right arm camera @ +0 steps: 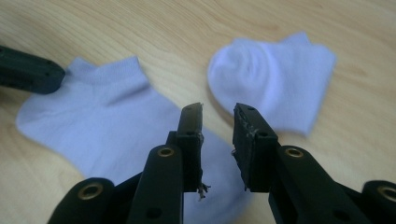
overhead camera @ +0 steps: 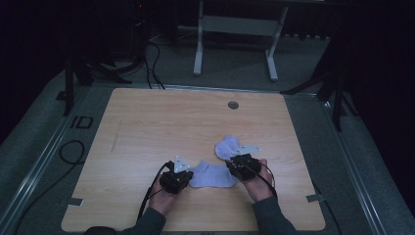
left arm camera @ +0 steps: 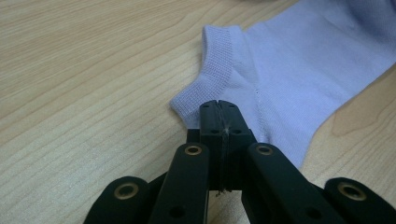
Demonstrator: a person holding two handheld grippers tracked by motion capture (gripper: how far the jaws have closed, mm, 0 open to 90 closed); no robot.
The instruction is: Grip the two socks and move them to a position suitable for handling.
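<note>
Left claw (left arm camera: 219,109) clamps flat pale-lilac cotton sock's (left arm camera: 299,70) cuff; right claw (right arm camera: 218,122) stands apart above it. Risk: a tug drags the sock onto the neighbouring folded sock (right arm camera: 275,74).

Flat pale lavender ankle sock (overhead camera: 211,176) between the two tongs, plain knit, no print; ribbed cuff band (left arm camera: 215,60) just ahead of the left black two-jaw gripper (left arm camera: 219,108) is the same lavender, slightly finer texture, with a faint pale seam line beside the tips. Folded pale lavender sock (right arm camera: 275,79) beyond the right black two-jaw gripper (right arm camera: 218,114), looks whiter at its rounded end. Both grippers matte black with brass-coloured rivet rings; each carries a grey three-cornered plate. Light wooden table top (overhead camera: 161,122) under the tongs, tan with fine straight grain, one round grey disc at its far edge. Dark sleeves behind the tongs.
</note>
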